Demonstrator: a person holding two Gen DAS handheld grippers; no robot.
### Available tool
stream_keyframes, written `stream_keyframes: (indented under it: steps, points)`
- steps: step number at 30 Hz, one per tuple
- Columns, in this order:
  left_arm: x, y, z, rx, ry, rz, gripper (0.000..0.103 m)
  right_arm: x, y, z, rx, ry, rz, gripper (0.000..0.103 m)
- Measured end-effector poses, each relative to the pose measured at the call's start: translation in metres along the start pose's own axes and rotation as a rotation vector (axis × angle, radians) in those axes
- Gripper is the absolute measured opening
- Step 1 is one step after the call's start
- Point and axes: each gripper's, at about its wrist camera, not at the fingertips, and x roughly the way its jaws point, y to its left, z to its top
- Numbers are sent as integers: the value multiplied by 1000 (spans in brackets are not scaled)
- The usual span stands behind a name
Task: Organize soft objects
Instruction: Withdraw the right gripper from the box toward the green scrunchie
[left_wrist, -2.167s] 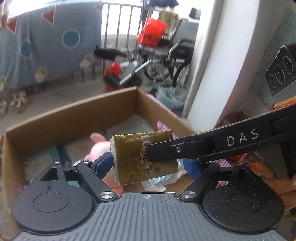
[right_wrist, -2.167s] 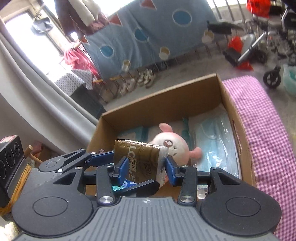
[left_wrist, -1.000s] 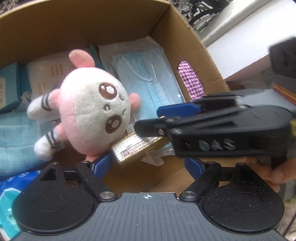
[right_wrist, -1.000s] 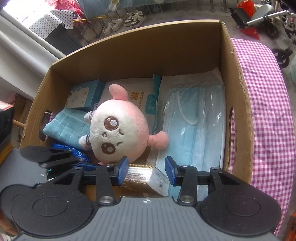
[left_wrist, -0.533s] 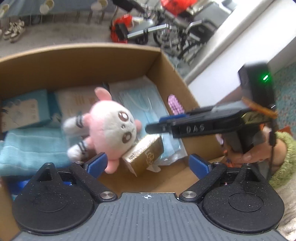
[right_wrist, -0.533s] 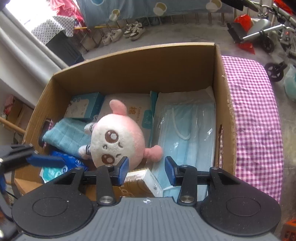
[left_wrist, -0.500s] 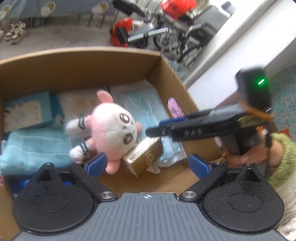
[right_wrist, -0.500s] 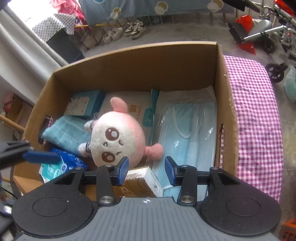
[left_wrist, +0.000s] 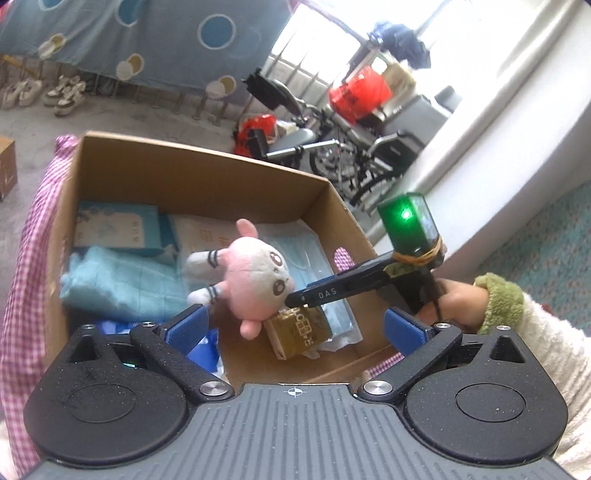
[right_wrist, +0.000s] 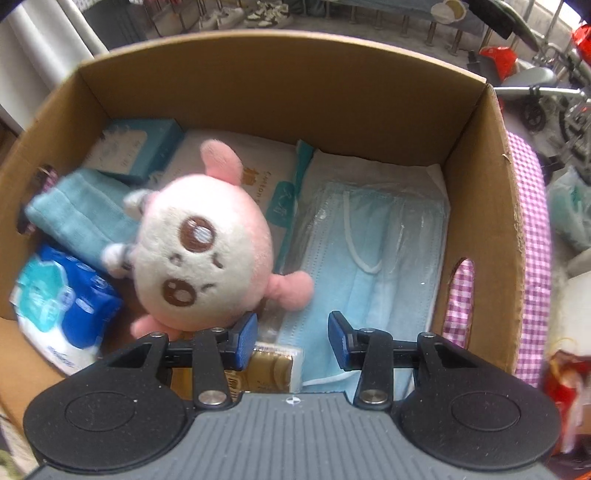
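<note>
Looking down along both tools, we see a cardboard box (left_wrist: 192, 184) standing on a pink checked cloth (right_wrist: 532, 221), with the soft things already inside it. Our left gripper (left_wrist: 295, 323) hangs above the near edge of the box; its jaws have just been opening, they now stand spread wide, and nothing lies between them.

Our right gripper (right_wrist: 291, 332) points steeply down into the box, with its jaws part-way apart. A small gold packet (left_wrist: 299, 332) lies on the box floor at the near wall. From the right wrist it shows under the left-hand pad, while the other pad stands clear of it, so we read it as let go and not clamped. From the left wrist one black finger of that tool crosses just above the packet, and our right hand (left_wrist: 454, 299), in a cream sleeve with a green cuff (left_wrist: 498, 306), holds its handle outside the box.

A pink and white plush toy (left_wrist: 255, 280) lies in the middle of the box, touching the gold packet. A wrapped stack of blue face masks (right_wrist: 369, 258) fills the right side. A folded teal towel (left_wrist: 110, 280) lies on the left, with a teal carton (left_wrist: 114, 229) beyond it at the far wall. A blue and white tissue pack (right_wrist: 62, 295) sits in the near left corner, and a white tissue pack (right_wrist: 266, 177) lies partly under the toy.
</note>
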Motion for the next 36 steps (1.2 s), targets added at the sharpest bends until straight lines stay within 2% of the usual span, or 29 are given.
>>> stream_keyframes:
  steps: [5, 9, 13, 20, 24, 27, 31, 36]
  points:
    - [-12, 7, -9, -6, -32, 12, 102, -1, 5, -2, -15, -2, -44, 45]
    - [-26, 11, -14, 8, -69, 29, 102, -24, 5, -6, 10, -59, -53, 46]
    - [-41, 15, -23, 13, -103, 20, 102, -70, 2, -25, 77, -175, 16, 48]
    - [-61, 18, -40, 44, -124, 19, 102, -159, 10, -95, 139, -412, 128, 66]
    - [-60, 19, -52, 62, -87, 15, 102, -187, 18, -144, 187, -493, 177, 69]
    - [-51, 16, -67, 101, -18, 11, 102, -188, 25, -174, 234, -507, 237, 69]
    - [-23, 14, -93, 127, 132, 2, 102, -164, 39, -202, 300, -472, 304, 69]
    - [8, 11, -121, 159, 219, 44, 102, -114, 57, -219, 388, -389, 379, 69]
